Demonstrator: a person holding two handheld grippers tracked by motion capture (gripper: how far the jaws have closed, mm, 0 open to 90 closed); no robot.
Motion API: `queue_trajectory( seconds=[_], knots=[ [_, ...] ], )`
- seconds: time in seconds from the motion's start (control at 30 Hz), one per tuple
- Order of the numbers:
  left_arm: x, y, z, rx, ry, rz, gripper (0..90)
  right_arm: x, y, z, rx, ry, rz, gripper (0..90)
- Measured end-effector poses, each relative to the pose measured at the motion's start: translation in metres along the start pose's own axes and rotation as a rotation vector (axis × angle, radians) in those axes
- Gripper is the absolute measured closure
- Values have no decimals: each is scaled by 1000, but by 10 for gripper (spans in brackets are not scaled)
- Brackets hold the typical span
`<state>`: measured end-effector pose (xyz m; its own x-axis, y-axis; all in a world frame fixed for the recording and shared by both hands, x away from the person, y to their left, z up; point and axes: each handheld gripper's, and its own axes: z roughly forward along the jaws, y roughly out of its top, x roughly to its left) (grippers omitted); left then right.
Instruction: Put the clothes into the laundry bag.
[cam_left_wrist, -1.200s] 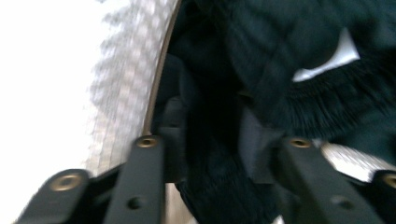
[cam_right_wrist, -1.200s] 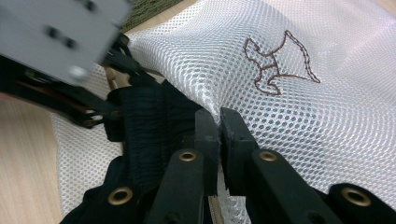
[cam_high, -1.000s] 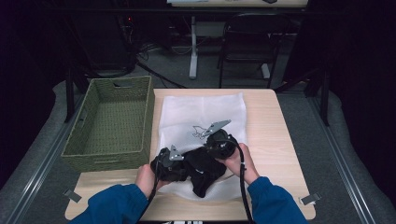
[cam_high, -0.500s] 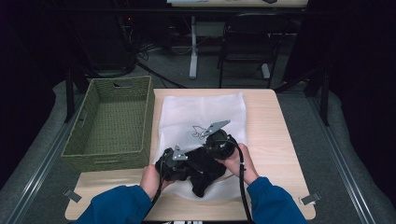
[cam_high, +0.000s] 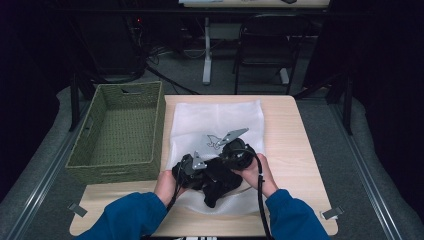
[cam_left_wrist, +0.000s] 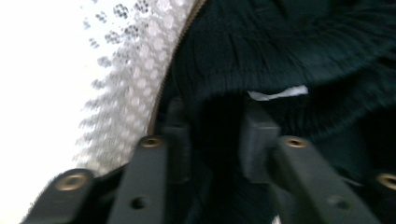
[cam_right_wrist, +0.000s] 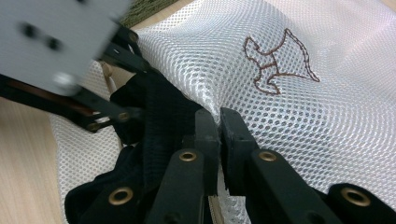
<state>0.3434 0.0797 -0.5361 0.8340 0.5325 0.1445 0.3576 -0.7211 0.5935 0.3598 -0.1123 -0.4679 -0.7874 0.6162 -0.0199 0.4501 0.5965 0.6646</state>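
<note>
Pale wooden surface (cam_high: 295, 145) under a white mesh bag (cam_high: 215, 120), spread flat toward the far edge. Green woven basket (cam_high: 120, 132) just beside the bag, overhanging the surface's left side. Black garment (cam_high: 217, 182) bunched at the bag's near end, close to the person. Left tool (cam_left_wrist: 212, 140) clamped on the black garment at the bag's zipper edge. Right tool (cam_right_wrist: 219, 123) pinching a fold of mesh. Dark room beyond: grey floor, chair (cam_high: 265, 50), white desk leg (cam_high: 206, 55).
</note>
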Motion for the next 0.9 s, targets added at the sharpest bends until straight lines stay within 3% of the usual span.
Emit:
queue_trajectory(
  seconds=[0.1,0.2,0.47,0.67,0.83,0.9],
  knots=[
    [0,-2,-11,35,-63,-41,524,1,1,-1,-3,-5,-13,871],
    [-1,-4,-22,34,-96,-64,471,1,1,0,1,-5,-13,871],
    [-13,-9,-47,-41,-141,-72,353,0,1,-1,2,-8,-8,872],
    [-39,-1,-33,-46,-202,-4,291,-1,1,0,5,-8,-7,871],
    [-53,4,-18,-15,-219,28,260,-1,0,0,6,-8,-9,870],
    [-58,5,-11,-7,-196,40,290,-1,0,0,7,-9,-4,871]
  ],
)
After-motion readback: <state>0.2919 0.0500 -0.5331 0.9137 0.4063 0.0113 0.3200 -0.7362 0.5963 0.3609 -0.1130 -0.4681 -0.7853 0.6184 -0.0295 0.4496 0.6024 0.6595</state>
